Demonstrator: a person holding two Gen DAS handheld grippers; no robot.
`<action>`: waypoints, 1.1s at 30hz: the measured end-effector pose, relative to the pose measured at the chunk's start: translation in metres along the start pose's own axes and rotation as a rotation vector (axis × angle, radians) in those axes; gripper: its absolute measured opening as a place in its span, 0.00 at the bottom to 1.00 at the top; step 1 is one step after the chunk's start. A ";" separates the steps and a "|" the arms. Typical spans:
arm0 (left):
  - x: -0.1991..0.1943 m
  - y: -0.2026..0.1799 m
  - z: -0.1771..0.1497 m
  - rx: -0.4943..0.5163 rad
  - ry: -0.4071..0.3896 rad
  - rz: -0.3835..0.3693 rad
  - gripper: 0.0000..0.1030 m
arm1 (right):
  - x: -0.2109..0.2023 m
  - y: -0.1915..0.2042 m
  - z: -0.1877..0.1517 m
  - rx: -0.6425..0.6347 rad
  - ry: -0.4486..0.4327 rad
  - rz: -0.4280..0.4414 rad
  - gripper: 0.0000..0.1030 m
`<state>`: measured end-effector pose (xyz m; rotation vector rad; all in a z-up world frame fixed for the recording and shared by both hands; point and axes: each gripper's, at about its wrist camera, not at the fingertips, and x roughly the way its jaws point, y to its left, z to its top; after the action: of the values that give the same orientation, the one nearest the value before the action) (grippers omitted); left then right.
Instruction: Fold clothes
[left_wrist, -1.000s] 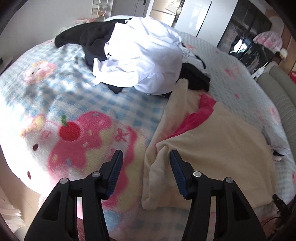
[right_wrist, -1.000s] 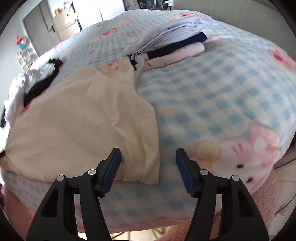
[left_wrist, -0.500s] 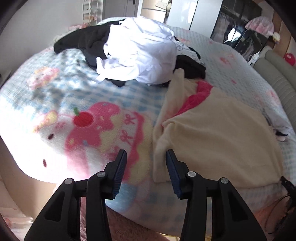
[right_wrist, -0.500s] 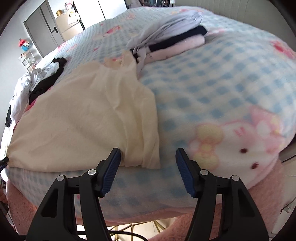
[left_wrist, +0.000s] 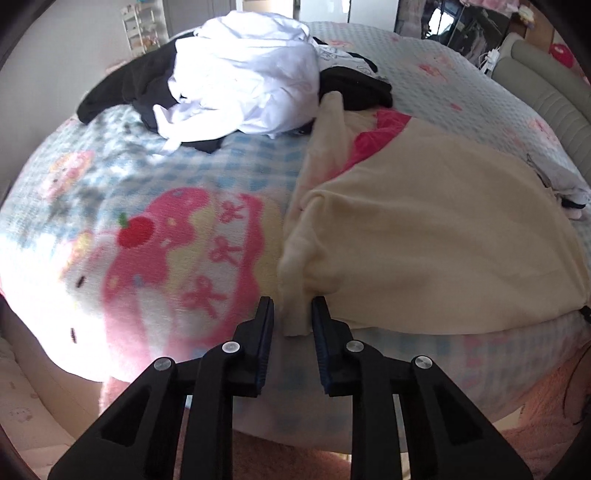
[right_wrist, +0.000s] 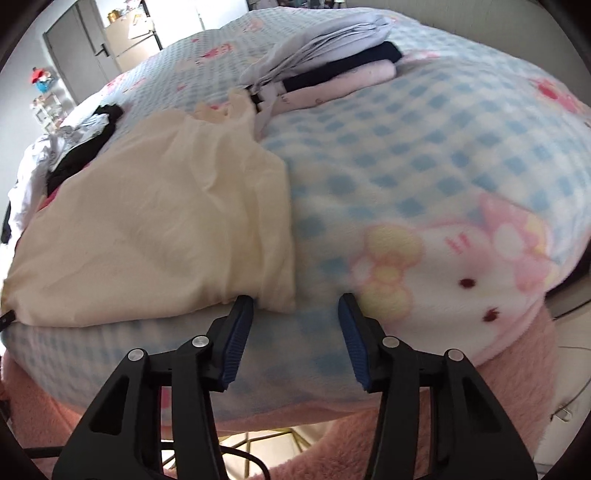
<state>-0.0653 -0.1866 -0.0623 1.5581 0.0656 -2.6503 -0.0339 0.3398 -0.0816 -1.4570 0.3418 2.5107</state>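
Now the left gripper (left_wrist: 291, 317) had just been closing around the shirt (left_wrist: 424, 236) corner at 6 o'clock, not yet pinching. The right gripper (right_wrist: 295, 317) was closing too, open beside its corner. Both should bite deep before lifting.

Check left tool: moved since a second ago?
Yes. The left tool has shifted right off the pink blanket print onto the cream garment corner, closing around it.

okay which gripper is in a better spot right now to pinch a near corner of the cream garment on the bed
Left. The left gripper has been closing, and the near corner of the cream garment already sits between its narrow jaws. The right gripper has been closing too, but its jaws stand wide, with the other corner just inside one finger.
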 end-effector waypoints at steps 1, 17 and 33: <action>-0.003 0.005 0.001 -0.005 -0.003 0.006 0.23 | -0.001 -0.003 0.000 0.013 -0.005 -0.017 0.47; -0.055 -0.112 -0.001 0.156 -0.152 -0.452 0.65 | 0.001 0.018 -0.002 -0.051 0.005 0.154 0.53; 0.049 -0.292 -0.008 0.337 0.092 -0.450 0.63 | 0.016 0.003 0.007 -0.001 0.005 0.053 0.50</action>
<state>-0.1056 0.1035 -0.1078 1.9717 -0.0322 -3.0543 -0.0488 0.3401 -0.0918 -1.4737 0.3851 2.5495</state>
